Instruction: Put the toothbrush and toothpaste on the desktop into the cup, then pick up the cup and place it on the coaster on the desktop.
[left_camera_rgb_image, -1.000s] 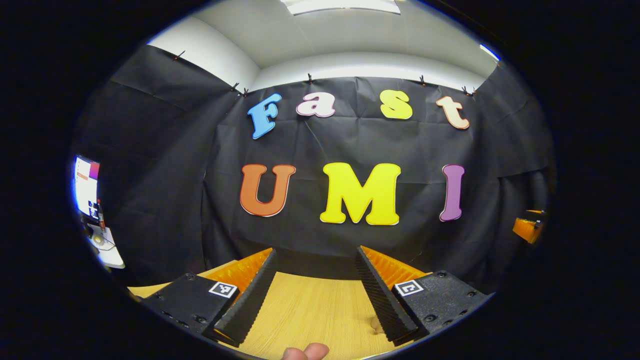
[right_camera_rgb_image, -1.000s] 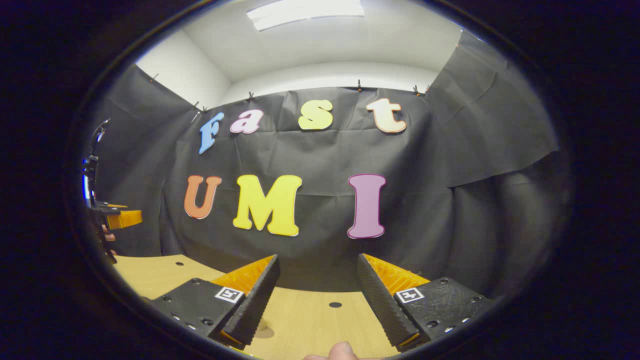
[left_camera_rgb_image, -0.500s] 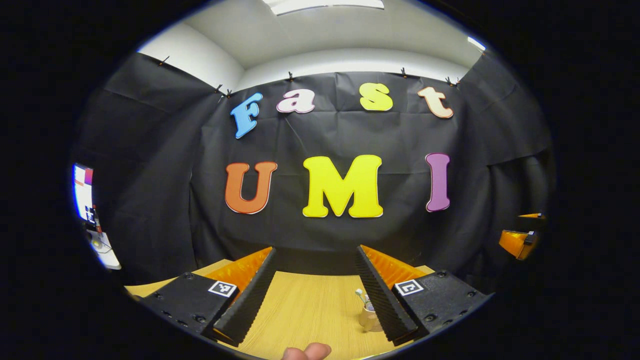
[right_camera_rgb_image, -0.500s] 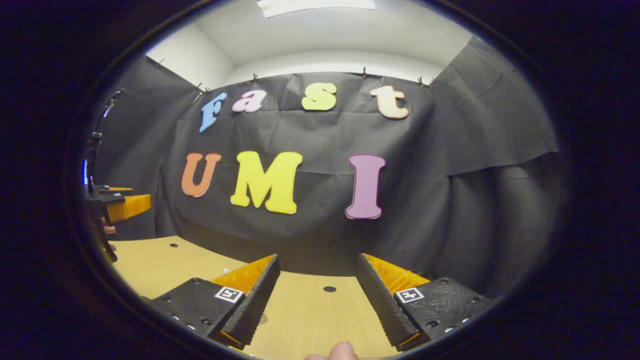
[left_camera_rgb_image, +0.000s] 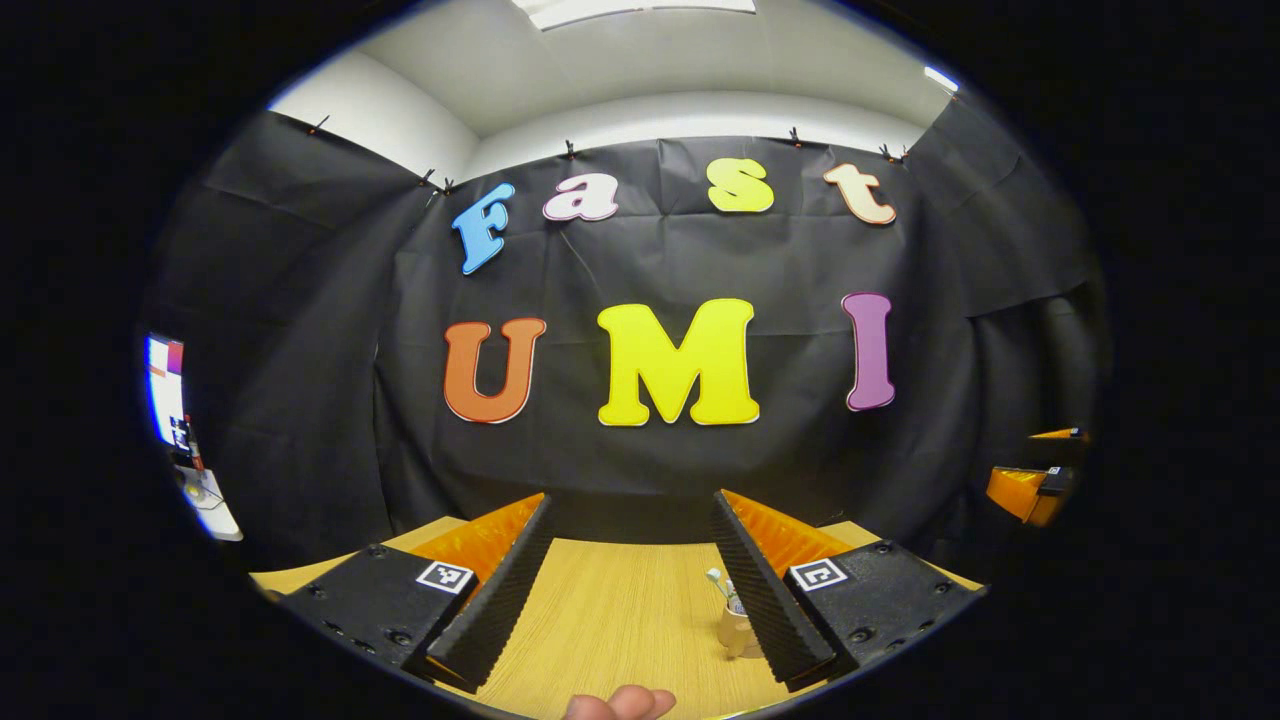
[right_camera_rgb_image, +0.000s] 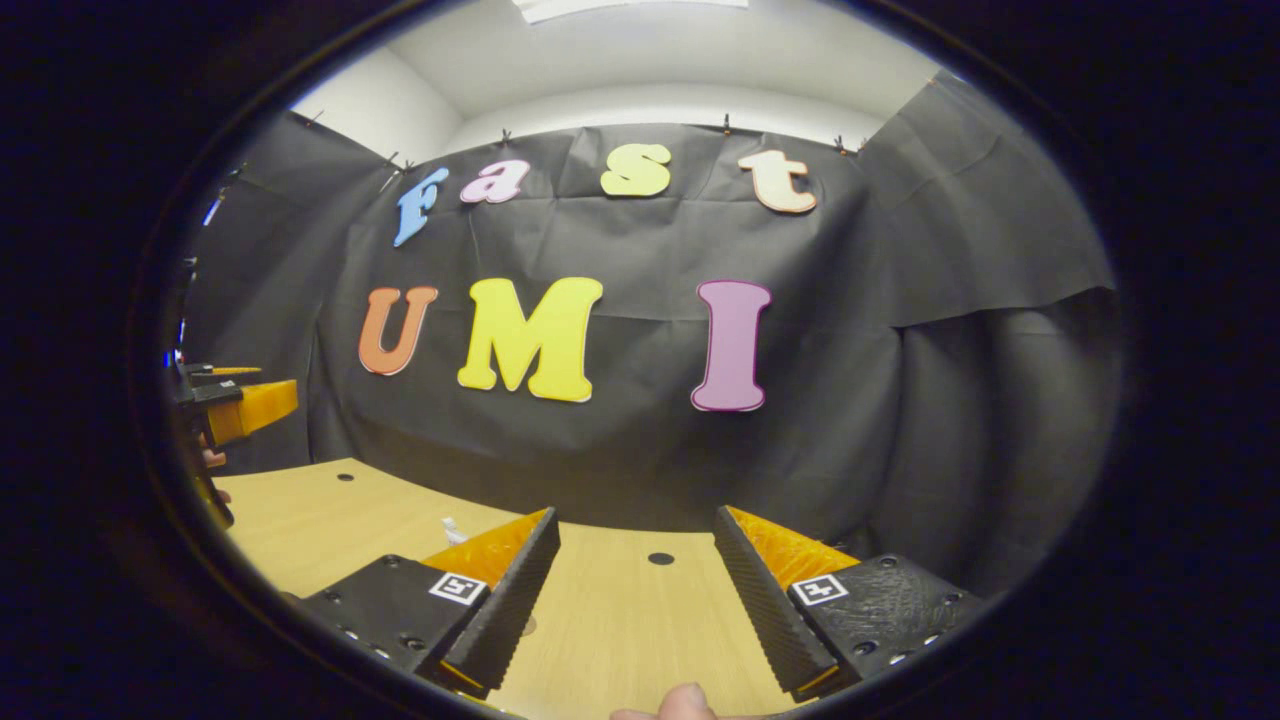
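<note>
A clear cup (left_camera_rgb_image: 735, 632) is seen in the left gripper view, standing upright on the wooden counter (left_camera_rgb_image: 620, 620) just beside the inner face of the left claw's (left_camera_rgb_image: 632, 575) right-hand finger, which hides part of it. A toothbrush (left_camera_rgb_image: 718, 580) stands in the cup, its white head rising above the rim; something else appears to be held in the cup beside it, but it is too small to be told as the toothpaste. Whether a coaster lies under the cup cannot be told.

In the right gripper view, a small white tip (right_camera_rgb_image: 452, 528) is seen poking up just behind the right claw's (right_camera_rgb_image: 632, 585) left-hand finger; what it is cannot be told.

The counter's far edge is met by the black cloth wall (right_camera_rgb_image: 900, 420). Bare wood is shown between each claw's fingers, and a few small dark holes (right_camera_rgb_image: 660, 558) are set in the surface.

Both claws are held level above the counter, fingers spread wide apart with nothing gripped. A fingertip (left_camera_rgb_image: 620, 704) of the holding hand is seen at the bottom edge. The left claw is also seen at the left edge of the right gripper view, raised above the counter.
</note>
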